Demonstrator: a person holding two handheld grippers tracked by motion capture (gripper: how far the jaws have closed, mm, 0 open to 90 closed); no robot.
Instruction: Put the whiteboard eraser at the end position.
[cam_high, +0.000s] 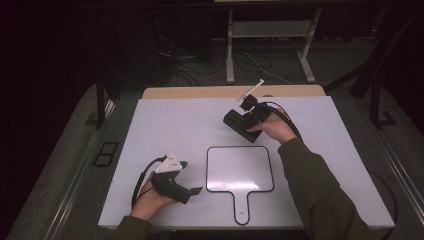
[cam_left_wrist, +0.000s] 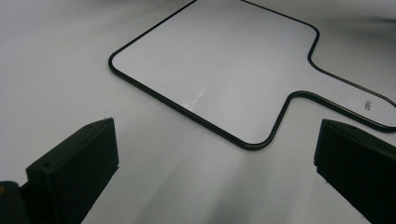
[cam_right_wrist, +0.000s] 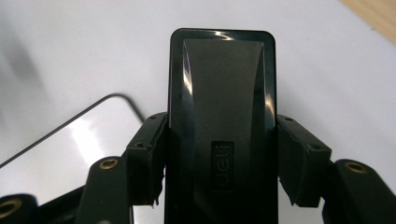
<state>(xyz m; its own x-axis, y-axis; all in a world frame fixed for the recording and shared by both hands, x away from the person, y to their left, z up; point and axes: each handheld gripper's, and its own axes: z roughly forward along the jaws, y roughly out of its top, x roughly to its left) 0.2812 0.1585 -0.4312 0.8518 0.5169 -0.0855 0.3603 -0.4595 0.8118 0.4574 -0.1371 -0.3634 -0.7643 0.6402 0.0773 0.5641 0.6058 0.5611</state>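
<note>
A: From the high view, the right gripper (cam_high: 239, 121) is up over the far half of the table (cam_high: 165, 125), carrying a black eraser (cam_high: 236, 122) clear of the surface. The small whiteboard (cam_high: 240, 167) lies flat near the front edge, handle toward the person.

B: And the left gripper (cam_high: 192, 177) sits low at the front left, just beside the whiteboard but not touching it. My guess is it waits there to steady the board if needed.

A: Over to the left gripper view. Its jaws are spread wide, nothing between them, bare table under them. The whiteboard (cam_left_wrist: 219, 70) stretches ahead, clean white face, thin black rim, handle running off to the right.

B: Held open and pointed at the board's near corner, so a clamp on that edge would be an easy move, I'd say.

A: Now the right gripper view. The eraser (cam_right_wrist: 222, 116) stands straight up between the jaws, which pinch it on both long sides, low on its body.

B: That grip leaves the far end free, which would suit pressing it down and wiping. A corner of the whiteboard (cam_right_wrist: 70, 144) shows below at the left, so the eraser looks off to one side of the board, not above its middle.
</note>
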